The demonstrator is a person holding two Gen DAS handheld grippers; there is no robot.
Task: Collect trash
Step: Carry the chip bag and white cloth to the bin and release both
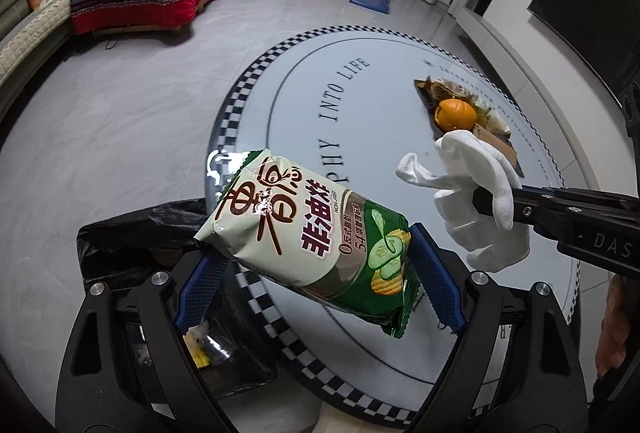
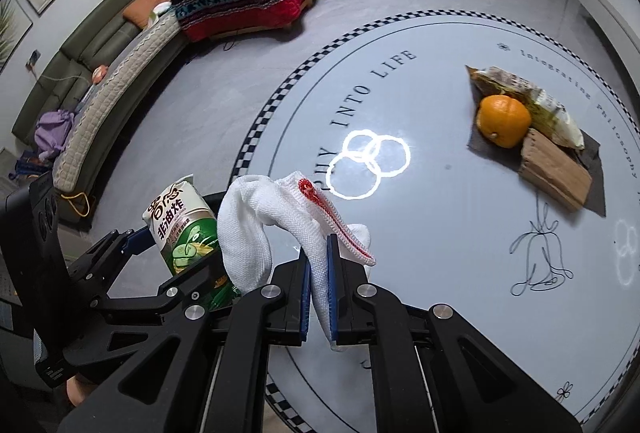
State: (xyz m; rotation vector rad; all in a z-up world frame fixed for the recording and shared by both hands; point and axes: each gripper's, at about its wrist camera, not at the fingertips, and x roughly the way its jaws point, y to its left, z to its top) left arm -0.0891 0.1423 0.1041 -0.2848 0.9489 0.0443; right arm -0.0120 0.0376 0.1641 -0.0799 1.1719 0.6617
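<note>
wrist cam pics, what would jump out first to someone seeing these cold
The green and white chip bag held between the left gripper's blue pads, above a black trash bag on the floor. Next, the white glove pinched in the shut right gripper, close beside the chip bag. Farther off on the round table, an orange sits among a crumpled wrapper and a cardboard scrap.

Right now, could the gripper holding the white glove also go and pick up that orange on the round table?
Probably not yet. The right gripper is shut on the white glove, so its jaws are full. The path across the table to the orange looks clear, though.
</note>
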